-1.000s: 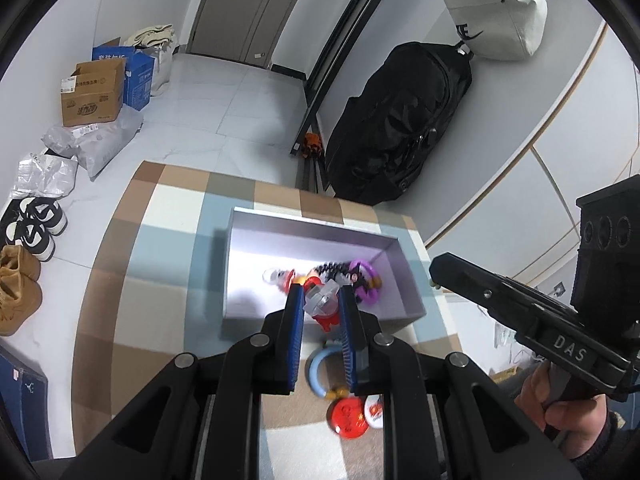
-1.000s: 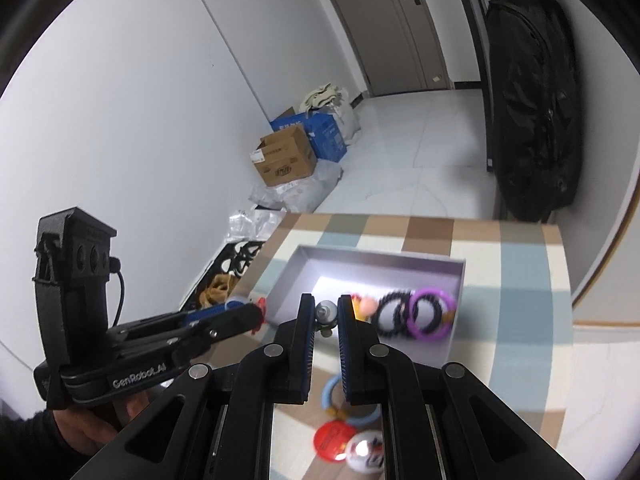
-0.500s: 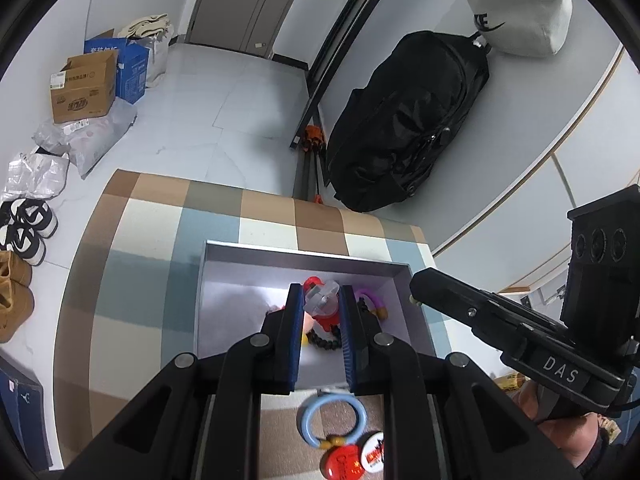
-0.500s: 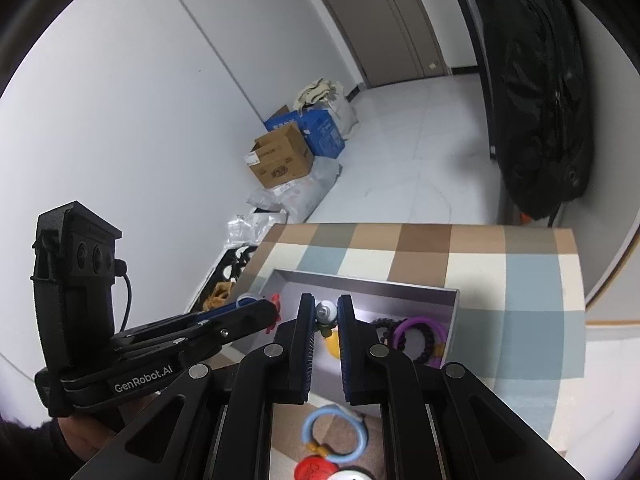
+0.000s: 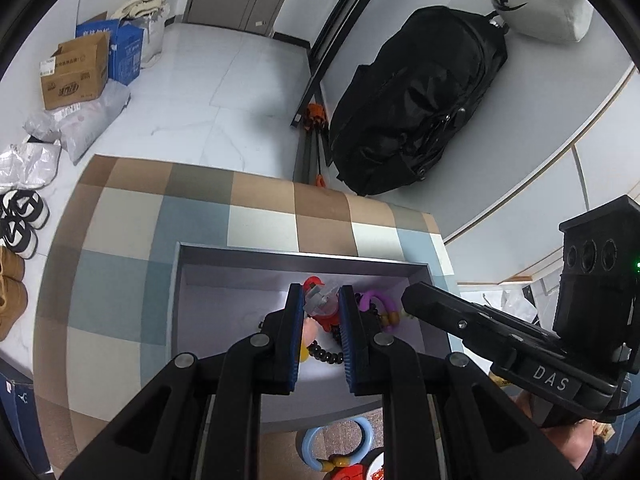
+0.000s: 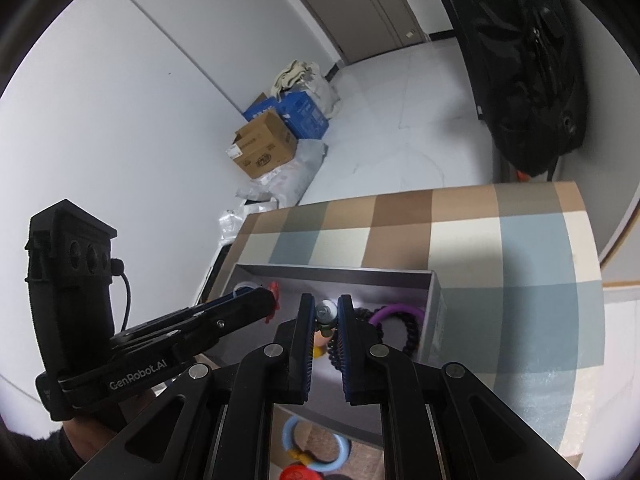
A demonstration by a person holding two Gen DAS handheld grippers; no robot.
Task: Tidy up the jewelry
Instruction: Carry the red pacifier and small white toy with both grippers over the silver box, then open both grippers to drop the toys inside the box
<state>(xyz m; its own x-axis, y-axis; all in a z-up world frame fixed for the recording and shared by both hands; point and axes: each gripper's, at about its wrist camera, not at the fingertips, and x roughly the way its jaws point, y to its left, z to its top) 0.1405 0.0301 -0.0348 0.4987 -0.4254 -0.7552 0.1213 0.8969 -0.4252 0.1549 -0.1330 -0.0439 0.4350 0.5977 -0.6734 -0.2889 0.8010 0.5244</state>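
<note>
- Left wrist view: the left gripper (image 5: 319, 304) is clamped on a small red-and-clear trinket (image 5: 320, 307), pinched between its blue-padded fingers (image 5: 295, 320) near the tips.
- It hangs over the open grey box (image 5: 224, 280), which sits on a checked tablecloth (image 5: 192, 216) of brown, blue and cream squares.
- Inside the box, under and beside the pads, lie a black bead bracelet (image 5: 326, 356), a purple ring (image 5: 380, 300) and a pale pink piece (image 5: 309, 330); how they overlap is hard to tell.
- Outside the box, near its front wall, a light-blue ring (image 5: 340, 440) and a red round badge (image 5: 360, 472) lie on the cloth.
- The right gripper (image 5: 408, 303) reaches in from the right side, its tip over the box's right end.
- A black backpack (image 5: 416, 100) leans on the wall beyond the table; cardboard boxes (image 5: 74, 76) and shoes (image 5: 20, 220) are on the floor.
- Right wrist view: the right gripper (image 6: 325, 312) is closed on a small silvery bead charm (image 6: 325, 314), held at the fingertips over the grey box (image 6: 436, 320).
- The purple ring (image 6: 396, 312) and black bead bracelet (image 6: 410, 336) lie at the box's right end, touching each other.
- The left gripper (image 6: 272, 300) comes in from the left, with the red trinket (image 6: 273, 291) showing at its tip over the box's left part.
- The light-blue ring (image 6: 316, 456) lies on the cloth in front of the box.
</note>
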